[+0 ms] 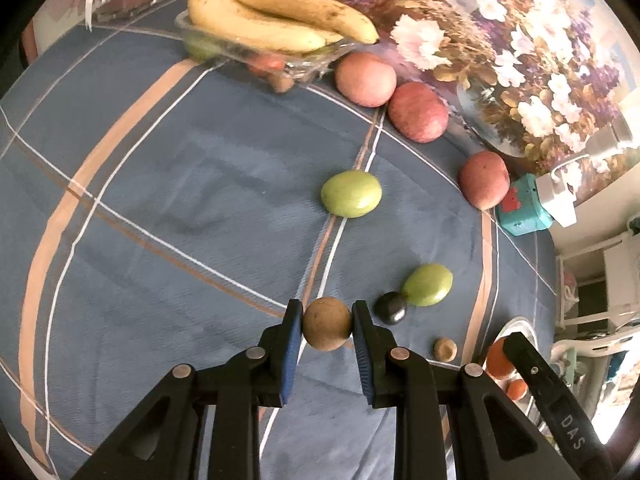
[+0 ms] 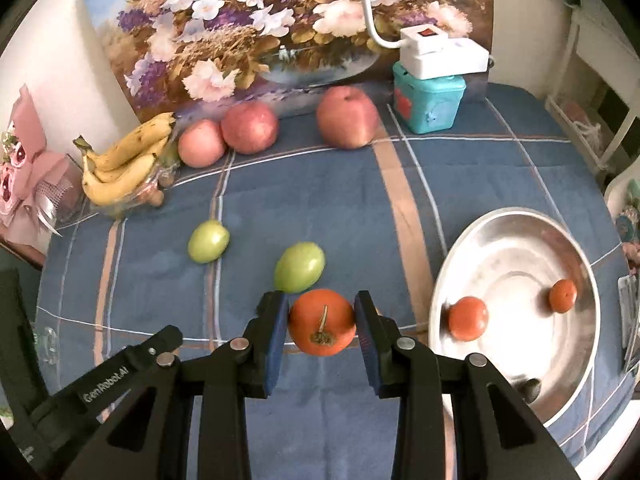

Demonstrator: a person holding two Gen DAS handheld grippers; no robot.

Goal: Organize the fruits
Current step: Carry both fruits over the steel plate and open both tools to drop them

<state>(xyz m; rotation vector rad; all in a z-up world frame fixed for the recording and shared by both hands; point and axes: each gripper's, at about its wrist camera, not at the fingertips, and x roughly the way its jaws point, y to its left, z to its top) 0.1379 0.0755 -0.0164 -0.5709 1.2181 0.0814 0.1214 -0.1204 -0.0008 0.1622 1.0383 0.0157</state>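
Left wrist view: my left gripper (image 1: 327,323) clamps a brown fruit (image 1: 327,322) (lower centre); my right gripper (image 2: 321,322) pinches an orange tomato (image 2: 322,322).

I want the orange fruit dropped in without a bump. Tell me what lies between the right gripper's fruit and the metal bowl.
Nothing visible does. The right gripper is shut on the orange fruit, and only bare blue cloth separates it from the metal bowl to its right.
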